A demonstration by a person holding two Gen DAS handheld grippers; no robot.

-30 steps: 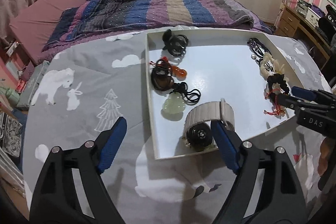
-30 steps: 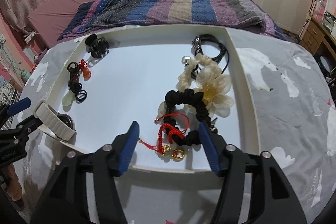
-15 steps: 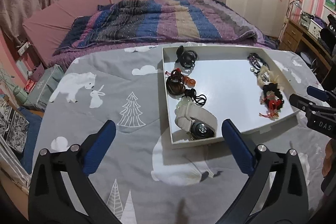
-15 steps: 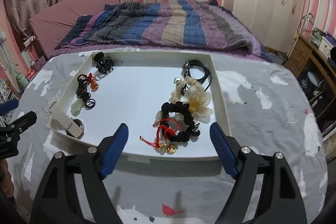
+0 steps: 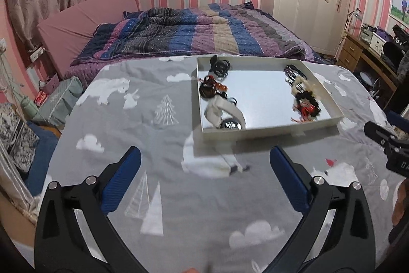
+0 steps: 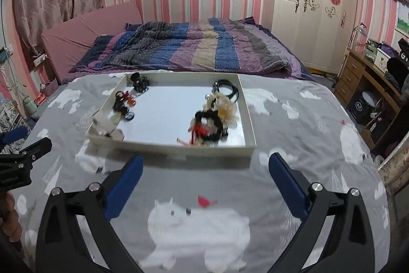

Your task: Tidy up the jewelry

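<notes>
Fingers of left gripper point(image 5: 204, 163) and right gripper point(image 6: 204, 165) spread wide, right just opening, nothing between, near tray point(image 6: 179, 149) edge

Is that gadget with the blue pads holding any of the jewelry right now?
No, the right gripper is open and empty over the grey cloth, short of the white tray.

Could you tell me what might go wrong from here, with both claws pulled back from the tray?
1. The red cord bracelet lies tangled with the black scrunchie; picking one could drag both.
2. The tray sits on a soft printed blanket, so a push may tilt it.
3. The watch lies against the near wall, awkward to grasp.
</notes>
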